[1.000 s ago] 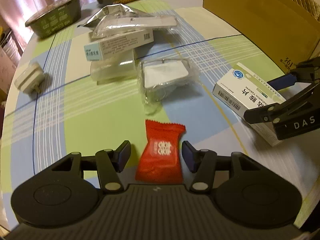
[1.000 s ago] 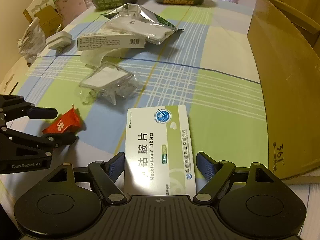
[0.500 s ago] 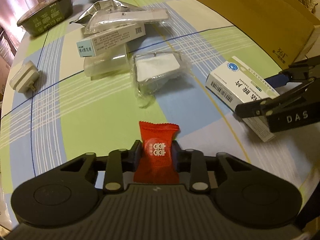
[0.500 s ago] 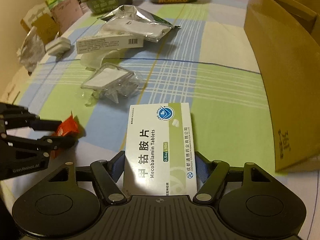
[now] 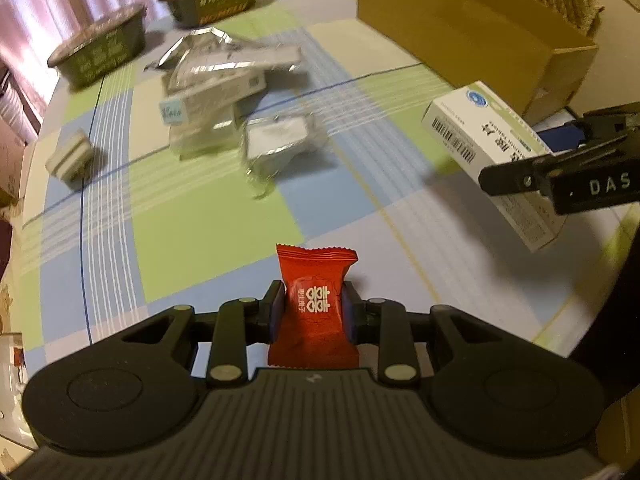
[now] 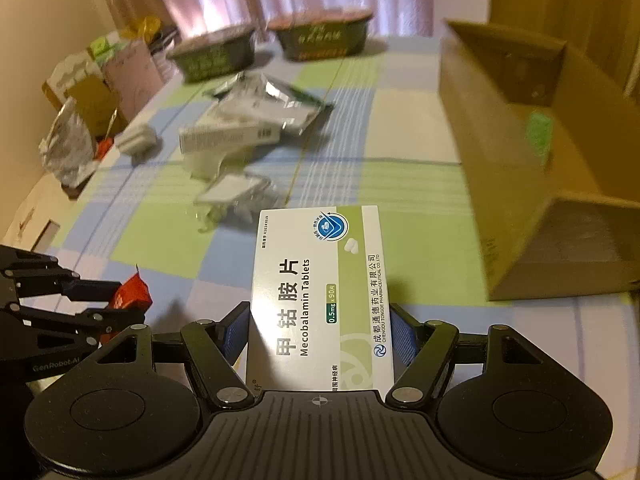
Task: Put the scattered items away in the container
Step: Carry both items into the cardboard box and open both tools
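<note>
The red candy packet (image 5: 314,308), printed with white characters, is sitting pinched between the jaws of the left gripper (image 5: 313,312), raised over the checked tablecloth (image 5: 208,232). The white-and-green medicine box (image 6: 320,296), reading "Mecobalamin Tablets" and "0.5mg x 90", is being clamped by the right gripper (image 6: 318,332), also off the cloth. The cardboard box (image 6: 532,168) is standing open to the right, something green showing inside. Two dark bowls (image 6: 324,38), lettered "HONGLU", are sitting at the far edge.
</note>
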`<state>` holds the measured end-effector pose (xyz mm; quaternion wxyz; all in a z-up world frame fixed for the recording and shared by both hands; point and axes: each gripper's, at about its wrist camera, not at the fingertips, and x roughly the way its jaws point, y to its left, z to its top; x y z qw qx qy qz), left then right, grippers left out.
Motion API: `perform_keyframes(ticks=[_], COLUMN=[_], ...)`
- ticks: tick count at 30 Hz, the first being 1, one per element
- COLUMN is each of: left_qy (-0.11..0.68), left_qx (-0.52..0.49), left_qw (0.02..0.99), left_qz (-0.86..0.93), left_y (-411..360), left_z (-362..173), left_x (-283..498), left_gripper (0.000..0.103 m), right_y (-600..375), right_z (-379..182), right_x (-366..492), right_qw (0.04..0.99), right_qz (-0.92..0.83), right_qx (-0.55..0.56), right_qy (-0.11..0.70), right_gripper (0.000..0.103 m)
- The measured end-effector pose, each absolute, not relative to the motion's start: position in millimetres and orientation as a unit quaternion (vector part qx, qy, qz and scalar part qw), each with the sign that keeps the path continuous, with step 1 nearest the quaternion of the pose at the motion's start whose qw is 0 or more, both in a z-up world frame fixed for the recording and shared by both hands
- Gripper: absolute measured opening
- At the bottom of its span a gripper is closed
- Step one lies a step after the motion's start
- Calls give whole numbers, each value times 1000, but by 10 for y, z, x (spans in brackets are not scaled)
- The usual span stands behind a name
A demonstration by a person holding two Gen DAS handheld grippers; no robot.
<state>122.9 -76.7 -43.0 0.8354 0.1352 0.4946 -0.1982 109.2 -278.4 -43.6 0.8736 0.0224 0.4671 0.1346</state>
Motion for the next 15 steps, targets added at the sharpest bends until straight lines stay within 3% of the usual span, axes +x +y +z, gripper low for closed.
perform_keyframes(ticks=[15], left_qy=[404], left_qx=[137], left_qw=[852], left_qz=[-304], left_y=[-2007], left_z=[412], left_x=[1472], left_gripper=[25], right_y=[-3886], right_z=[552], right_x=[1236], right_qw=[931], right_qz=[27], right_qx=[31], right_qy=[362], right_gripper=[73])
